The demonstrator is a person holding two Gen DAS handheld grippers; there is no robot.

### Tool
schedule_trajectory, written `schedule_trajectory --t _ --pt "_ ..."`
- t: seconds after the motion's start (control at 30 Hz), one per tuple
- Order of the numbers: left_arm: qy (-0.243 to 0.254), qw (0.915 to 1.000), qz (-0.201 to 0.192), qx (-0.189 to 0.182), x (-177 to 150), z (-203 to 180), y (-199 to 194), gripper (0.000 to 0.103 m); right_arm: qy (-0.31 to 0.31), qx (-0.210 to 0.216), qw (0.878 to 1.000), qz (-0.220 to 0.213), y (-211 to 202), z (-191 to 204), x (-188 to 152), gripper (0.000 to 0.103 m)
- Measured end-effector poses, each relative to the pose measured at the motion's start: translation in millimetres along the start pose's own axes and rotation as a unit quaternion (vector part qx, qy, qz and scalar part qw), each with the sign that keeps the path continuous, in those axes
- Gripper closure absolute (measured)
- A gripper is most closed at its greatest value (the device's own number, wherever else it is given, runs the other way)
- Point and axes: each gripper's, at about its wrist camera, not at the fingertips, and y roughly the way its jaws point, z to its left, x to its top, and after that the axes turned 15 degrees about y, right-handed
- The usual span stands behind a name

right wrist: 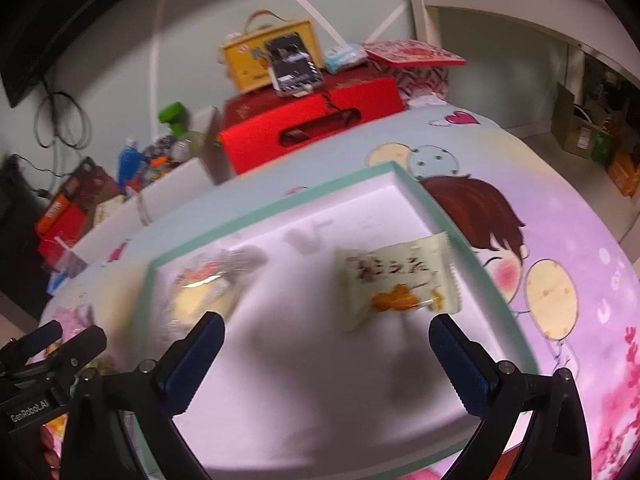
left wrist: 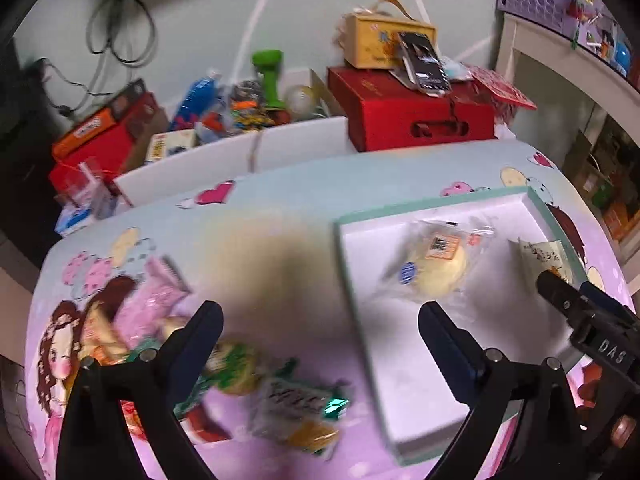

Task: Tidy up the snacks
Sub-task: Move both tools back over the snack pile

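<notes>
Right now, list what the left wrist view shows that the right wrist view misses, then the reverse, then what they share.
Only the left wrist view shows the loose snacks piled on the tablecloth beside the tray, including a pink packet. Only the right wrist view shows the cream packet's full printed front. Both show the white tray, the round yellow pastry in it, and the red box behind.

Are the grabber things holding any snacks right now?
No. Both the left gripper and right gripper are open and empty; two snacks lie in the box.
</notes>
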Motion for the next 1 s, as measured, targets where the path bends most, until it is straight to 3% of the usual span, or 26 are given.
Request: schedule_trajectory --t 0.17,0.4,0.67,1.0 --pt "-0.048 0.9986 -0.011 0.019 -23.8 31.8 -15.6 0.002 -0.011 0.030 0.999 -0.015 -16.4 13.6 -13.8 0.000" --pt "-0.110 0.9922 -0.027 0.051 -64.8 79.2 -35.0 0.001 0.000 0.077 0.997 0.012 -30.9 28.3 -31.4 0.000" --pt "-0.155 0.9831 -0.005 0.098 -110.7 131.2 -39.8 0.001 -0.047 0.068 0.997 -0.004 -38.6 60.6 -55.7 0.000" --pt "-0.173 0.9815 0.028 0.078 -142.9 169.9 -30.5 0.001 -0.116 0.088 0.989 0.035 -23.1 119.0 -96.7 0.000"
